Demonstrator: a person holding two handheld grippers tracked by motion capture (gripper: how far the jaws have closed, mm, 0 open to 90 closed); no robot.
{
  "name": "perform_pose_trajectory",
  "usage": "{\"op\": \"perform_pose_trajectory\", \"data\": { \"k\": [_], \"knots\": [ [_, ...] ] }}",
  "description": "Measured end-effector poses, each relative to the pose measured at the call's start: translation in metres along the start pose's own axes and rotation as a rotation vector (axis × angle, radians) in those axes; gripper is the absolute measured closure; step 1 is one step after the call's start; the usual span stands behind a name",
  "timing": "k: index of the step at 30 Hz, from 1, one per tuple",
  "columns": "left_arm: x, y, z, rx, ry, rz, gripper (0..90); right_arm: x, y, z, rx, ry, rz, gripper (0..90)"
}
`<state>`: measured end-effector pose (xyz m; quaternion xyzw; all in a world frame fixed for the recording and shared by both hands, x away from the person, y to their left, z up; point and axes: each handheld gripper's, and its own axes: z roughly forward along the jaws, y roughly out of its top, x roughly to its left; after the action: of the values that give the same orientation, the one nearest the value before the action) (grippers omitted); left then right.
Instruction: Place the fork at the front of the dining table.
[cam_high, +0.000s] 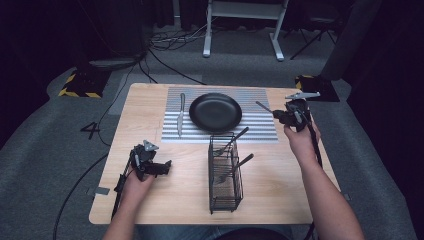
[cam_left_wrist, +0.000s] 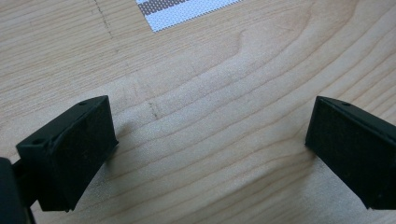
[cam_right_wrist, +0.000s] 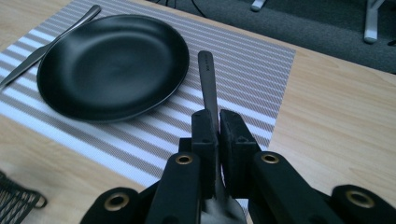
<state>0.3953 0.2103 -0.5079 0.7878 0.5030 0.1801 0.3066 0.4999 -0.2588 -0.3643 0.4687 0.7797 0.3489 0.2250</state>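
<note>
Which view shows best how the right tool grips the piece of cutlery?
The right gripper view: the right tool is shut on the cutlery handle, which sticks out over the striped placemat. The high view shows it small and far off.

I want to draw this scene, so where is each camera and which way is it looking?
High view: above the person's side, looking down on the table; forearms and both grippers show.
Left gripper view: on the left gripper, facing bare wood; open jaws show.
Right gripper view: on the right gripper, facing the plate; jaws clamp a utensil handle.
Shared: plate, striped mat.
</note>
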Motion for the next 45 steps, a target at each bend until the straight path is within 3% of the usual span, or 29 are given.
{"op": "perform_pose_trajectory", "data": {
  "k": [7,19,23,29,35,45],
  "knots": [
    [0.000,0.000,0.000,-0.001,0.000,-0.004,1.7,-0.005,0.013,0.018,0.007,-0.014,0.017,85.0],
    [0.000,0.000,0.000,-0.002,-0.001,-0.003,1.6,-0.019,0.034,0.062,0.004,-0.048,0.089,84.9],
    [0.000,0.000,0.000,-0.002,-0.001,-0.003,1.6,-0.023,0.033,0.072,0.003,-0.058,0.101,84.9],
    [0.000,0.000,0.000,-0.002,-0.001,-0.003,1.5,-0.030,0.026,0.099,0.025,-0.093,0.121,84.9],
    [0.000,0.000,0.000,-0.001,-0.002,-0.004,1.6,-0.029,0.019,0.121,0.054,-0.101,0.131,84.9],
    [0.000,0.000,0.000,-0.001,-0.001,-0.002,1.6,-0.027,0.010,0.141,0.124,-0.107,0.146,84.8]
  ]
}}
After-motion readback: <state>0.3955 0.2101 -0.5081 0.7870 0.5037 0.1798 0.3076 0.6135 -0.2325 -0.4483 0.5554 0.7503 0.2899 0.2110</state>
